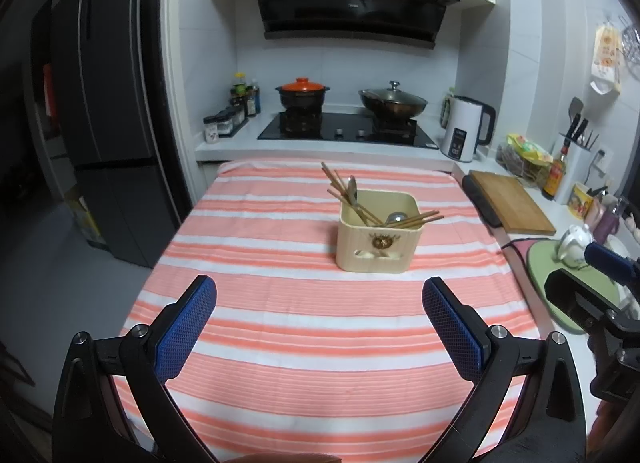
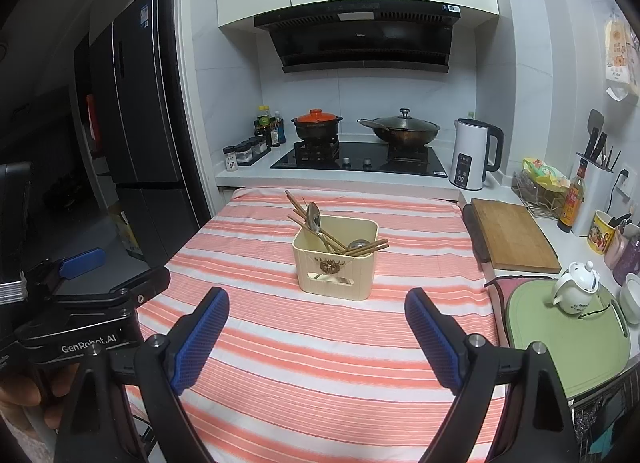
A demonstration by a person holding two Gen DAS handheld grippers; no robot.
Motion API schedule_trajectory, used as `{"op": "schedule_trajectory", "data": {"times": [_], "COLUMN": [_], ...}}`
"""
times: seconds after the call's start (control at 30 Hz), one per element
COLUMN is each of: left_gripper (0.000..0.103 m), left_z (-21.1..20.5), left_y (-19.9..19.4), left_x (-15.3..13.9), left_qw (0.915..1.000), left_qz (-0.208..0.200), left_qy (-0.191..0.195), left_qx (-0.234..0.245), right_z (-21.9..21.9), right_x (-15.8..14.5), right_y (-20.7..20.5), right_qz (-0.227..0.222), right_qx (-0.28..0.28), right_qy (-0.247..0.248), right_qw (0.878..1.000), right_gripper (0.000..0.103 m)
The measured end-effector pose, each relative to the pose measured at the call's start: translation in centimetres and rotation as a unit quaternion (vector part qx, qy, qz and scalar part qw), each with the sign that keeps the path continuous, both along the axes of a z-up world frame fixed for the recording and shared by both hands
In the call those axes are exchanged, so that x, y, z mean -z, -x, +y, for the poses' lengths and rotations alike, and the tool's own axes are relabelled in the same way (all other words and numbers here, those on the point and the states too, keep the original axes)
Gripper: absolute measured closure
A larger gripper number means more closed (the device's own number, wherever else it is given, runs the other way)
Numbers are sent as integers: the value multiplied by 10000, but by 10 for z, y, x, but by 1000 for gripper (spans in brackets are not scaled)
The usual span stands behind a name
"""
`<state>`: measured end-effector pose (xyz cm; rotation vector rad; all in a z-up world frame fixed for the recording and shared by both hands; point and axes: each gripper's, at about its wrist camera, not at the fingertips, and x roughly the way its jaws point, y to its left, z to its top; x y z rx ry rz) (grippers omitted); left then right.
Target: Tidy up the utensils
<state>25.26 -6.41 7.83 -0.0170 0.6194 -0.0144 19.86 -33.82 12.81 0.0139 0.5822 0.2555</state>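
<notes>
The left gripper [image 1: 319, 311] stood wide open, holding nothing, its blue pads [image 1: 188, 327] over the striped cloth [image 1: 304, 343]. The right gripper [image 2: 317, 323] was likewise spread wide and empty. At twelve o'clock from both, well apart, sat the cream holder [image 1: 378, 237] with chopsticks [image 1: 344, 193] and spoons [image 1: 352, 187] inside. Bare cloth lay between. At three o'clock the cloth's edge met the cutting board [image 2: 514, 237].
</notes>
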Motion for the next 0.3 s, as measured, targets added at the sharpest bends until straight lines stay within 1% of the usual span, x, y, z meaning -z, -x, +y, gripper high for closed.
{"op": "schedule_trajectory", "data": {"times": [0.13, 0.2, 0.3], "left_gripper": [0, 0, 1], "left_z": [0, 0, -2], "left_y": [0, 3, 4], "left_x": [1, 1, 1], "left_qw": [10000, 9999, 9998], "left_qz": [-11, -140, -198], "left_qy": [9, 6, -43], "left_qx": [16, -7, 20], "right_z": [0, 0, -1], "right_x": [0, 1, 2], "right_y": [0, 0, 0], "right_qz": [5, 12, 18], "right_qx": [3, 5, 5], "right_qy": [1, 0, -14], "right_qw": [10000, 10000, 10000], "right_gripper": [12, 12, 12]}}
